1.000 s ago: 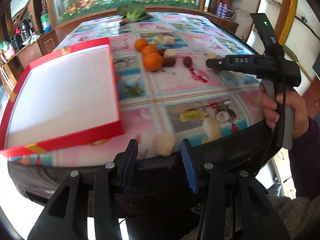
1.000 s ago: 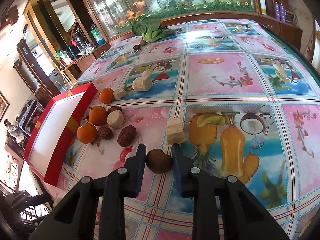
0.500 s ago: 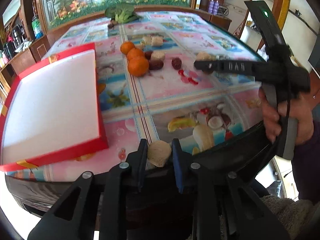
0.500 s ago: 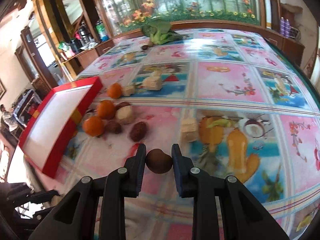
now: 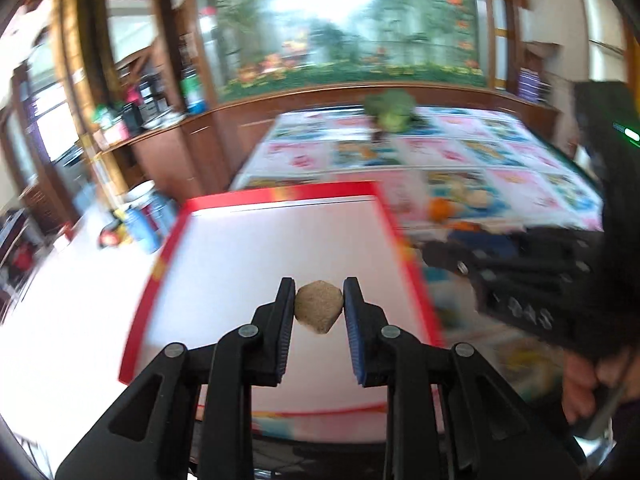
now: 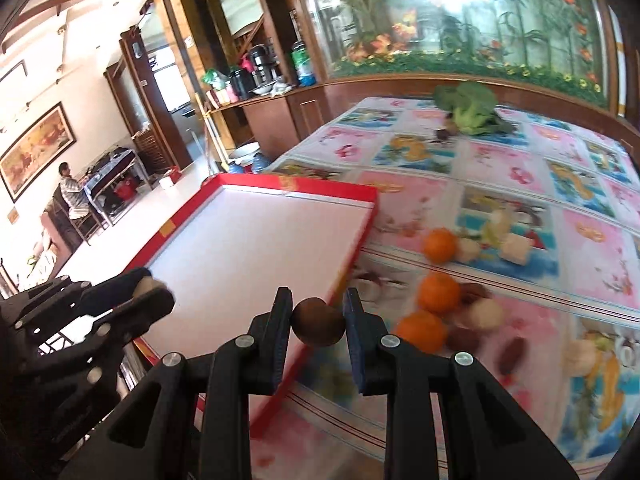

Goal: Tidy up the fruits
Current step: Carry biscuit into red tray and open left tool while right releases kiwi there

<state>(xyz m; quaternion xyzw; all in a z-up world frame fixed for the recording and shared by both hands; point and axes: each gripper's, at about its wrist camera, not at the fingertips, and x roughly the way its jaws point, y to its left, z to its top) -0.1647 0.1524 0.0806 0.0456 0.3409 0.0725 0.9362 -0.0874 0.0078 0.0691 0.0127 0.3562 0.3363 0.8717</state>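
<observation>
My left gripper [image 5: 319, 307] is shut on a tan, rough fruit [image 5: 319, 306] and hangs over the white floor of the red-rimmed box [image 5: 276, 240]. My right gripper [image 6: 317, 322] is shut on a dark brown round fruit [image 6: 318, 321], held above the box's right rim [image 6: 352, 256]. In the right wrist view the left gripper [image 6: 150, 294] shows at lower left over the box with its tan fruit. Three oranges [image 6: 438, 292] lie on the tablecloth with pale chunks [image 6: 486, 314] and dark red dates [image 6: 512, 354] around them.
The box [image 6: 248, 256] lies at the table's left end, its white floor bare. Green leafy vegetables [image 6: 468, 110] sit at the far end of the patterned tablecloth [image 6: 520, 208]. A wooden sideboard [image 6: 272, 116] stands behind, and a person [image 6: 70, 196] sits far left.
Both grippers lifted their fruits off the table and swung left. The left one now hangs over the box, the right one over the box's right rim.
</observation>
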